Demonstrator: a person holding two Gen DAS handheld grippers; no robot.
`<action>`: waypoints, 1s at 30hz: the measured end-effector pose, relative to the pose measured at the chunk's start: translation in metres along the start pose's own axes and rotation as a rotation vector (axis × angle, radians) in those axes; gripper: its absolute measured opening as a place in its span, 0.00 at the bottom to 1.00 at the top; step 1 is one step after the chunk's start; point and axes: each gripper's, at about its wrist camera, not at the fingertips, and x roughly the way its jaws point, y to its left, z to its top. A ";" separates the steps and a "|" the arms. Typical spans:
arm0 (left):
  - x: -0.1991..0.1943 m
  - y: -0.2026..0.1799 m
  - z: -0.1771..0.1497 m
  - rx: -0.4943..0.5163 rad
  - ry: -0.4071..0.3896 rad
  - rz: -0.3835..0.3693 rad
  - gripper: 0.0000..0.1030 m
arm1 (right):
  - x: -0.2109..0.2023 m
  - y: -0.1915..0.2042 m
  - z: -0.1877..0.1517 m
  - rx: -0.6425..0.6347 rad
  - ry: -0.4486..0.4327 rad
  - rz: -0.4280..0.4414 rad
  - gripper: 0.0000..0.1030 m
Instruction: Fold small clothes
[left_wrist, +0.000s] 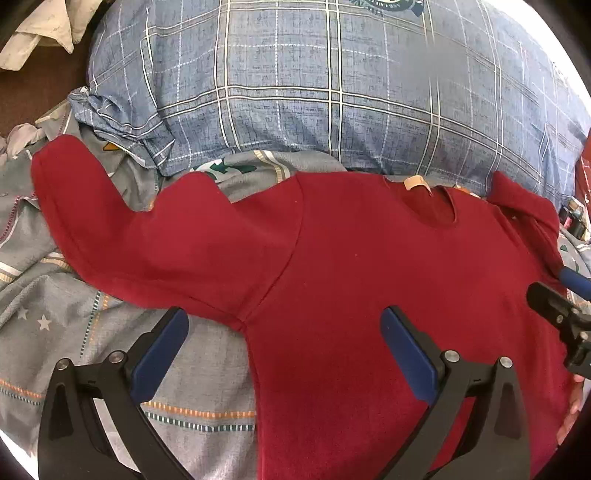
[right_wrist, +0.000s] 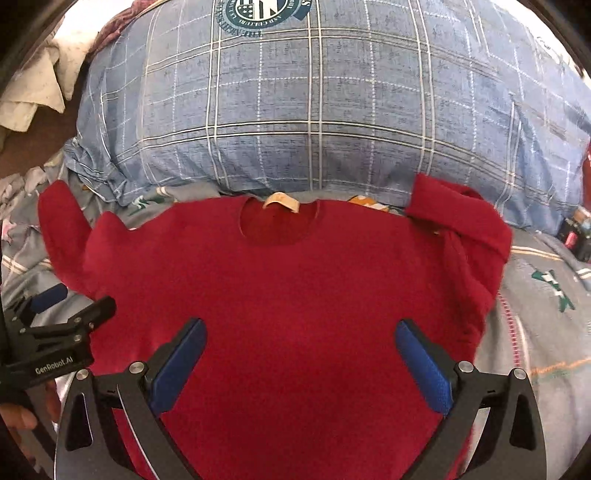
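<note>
Sweater (right_wrist: 295, 288) lies flat below plaid pillow (right_wrist: 314, 122).

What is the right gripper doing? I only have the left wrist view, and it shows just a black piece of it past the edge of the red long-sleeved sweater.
Observer: The right gripper is open, jaws wide apart over the body of the red long-sleeved sweater, holding nothing.
Operator: And the sleeve on that side?
Observer: That sleeve is bent back on itself at the shoulder, bunched against the blue checked pillow.
Operator: Anything on my gripper that I can't see?
Observer: The left gripper sits at the sweater's left edge, with a hand holding it from behind.
</note>
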 end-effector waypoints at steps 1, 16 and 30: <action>-0.001 0.002 0.000 -0.005 -0.003 -0.001 1.00 | -0.002 -0.002 0.000 0.006 -0.003 -0.004 0.99; -0.012 0.054 0.011 -0.129 -0.055 0.034 1.00 | 0.002 0.009 0.001 0.030 0.026 0.046 0.99; -0.004 0.160 0.026 -0.402 -0.086 0.197 1.00 | 0.033 0.089 0.027 -0.142 0.032 0.180 0.92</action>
